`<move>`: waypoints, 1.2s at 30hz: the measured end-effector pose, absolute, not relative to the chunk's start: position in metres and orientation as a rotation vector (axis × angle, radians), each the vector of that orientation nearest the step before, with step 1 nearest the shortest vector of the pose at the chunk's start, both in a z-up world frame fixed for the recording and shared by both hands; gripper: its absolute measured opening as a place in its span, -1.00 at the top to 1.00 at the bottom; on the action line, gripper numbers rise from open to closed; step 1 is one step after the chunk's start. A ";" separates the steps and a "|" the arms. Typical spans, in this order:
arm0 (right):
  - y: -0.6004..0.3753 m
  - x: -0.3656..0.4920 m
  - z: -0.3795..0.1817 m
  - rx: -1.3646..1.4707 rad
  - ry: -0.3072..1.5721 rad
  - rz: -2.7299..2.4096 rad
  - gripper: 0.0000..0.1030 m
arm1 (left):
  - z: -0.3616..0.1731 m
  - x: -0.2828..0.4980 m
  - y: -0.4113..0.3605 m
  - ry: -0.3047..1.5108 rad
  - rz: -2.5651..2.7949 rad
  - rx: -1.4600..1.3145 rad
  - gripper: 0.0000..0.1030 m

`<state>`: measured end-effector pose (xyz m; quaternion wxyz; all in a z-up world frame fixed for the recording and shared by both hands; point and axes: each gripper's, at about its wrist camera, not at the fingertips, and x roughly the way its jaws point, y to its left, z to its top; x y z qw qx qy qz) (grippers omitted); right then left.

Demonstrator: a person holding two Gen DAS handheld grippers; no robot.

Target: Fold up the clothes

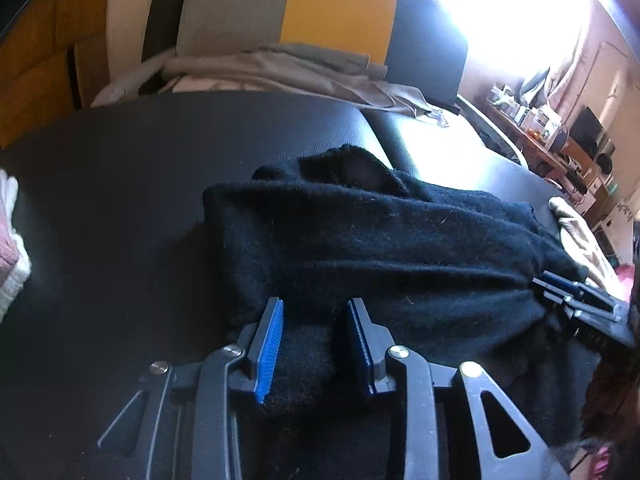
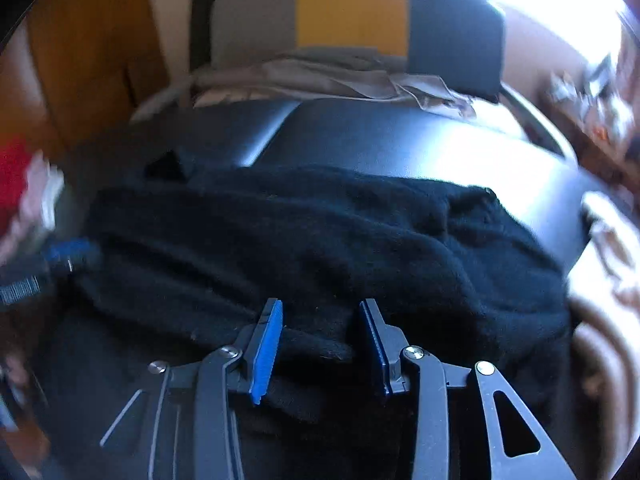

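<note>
- Nearest, the left gripper (image 1: 316, 344) has the near hem of the black fuzzy knitted garment (image 1: 360, 240) bunched between its blue-padded fingers (image 1: 270, 344). They stand moderately apart, and I cannot tell whether they pinch the cloth.
- The right gripper (image 2: 320, 344) matches it, with a rolled edge of the same garment (image 2: 300, 240) running across its half-open gap and touching the blue fingers (image 2: 264, 352).
- My read is that both sit along one edge. To do this well, close firmly on the whole thickness, keep the two level, and carry the edge evenly so the fold lands square.
- The garment lies rumpled across the black leather-like worktop (image 1: 120, 168), partly doubled over.
- Farther back are a pile of grey cloth (image 1: 280, 64) and a grey, yellow and dark panelled cushion (image 1: 288, 12).
</note>
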<state>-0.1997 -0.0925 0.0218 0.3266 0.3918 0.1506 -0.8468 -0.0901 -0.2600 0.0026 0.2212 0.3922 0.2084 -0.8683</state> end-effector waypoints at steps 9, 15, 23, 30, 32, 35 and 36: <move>-0.083 -0.199 0.006 1.057 0.271 -2.258 0.16 | 0.001 -0.110 -0.275 0.458 -2.385 1.081 0.28; -0.043 -0.191 0.038 1.092 0.078 -2.167 -0.08 | 0.011 -0.109 -0.288 0.451 -2.361 1.149 0.21; 0.096 -0.137 0.037 1.199 -0.071 -2.153 -0.35 | 0.025 0.022 -0.270 0.696 -2.435 1.020 0.21; 0.154 -0.103 0.004 1.317 -0.179 -2.151 -0.15 | 0.005 0.108 -0.242 0.890 -2.326 0.992 0.21; 0.163 -0.097 -0.006 1.347 -0.219 -2.135 -0.10 | -0.001 0.120 -0.234 0.950 -2.319 0.994 0.21; 0.168 -0.086 -0.021 1.397 -0.255 -2.072 -0.04 | -0.006 0.127 -0.223 0.969 -2.339 1.016 0.20; 0.168 -0.083 -0.025 1.412 -0.250 -2.051 -0.04 | -0.007 0.127 -0.217 0.948 -2.356 1.032 0.20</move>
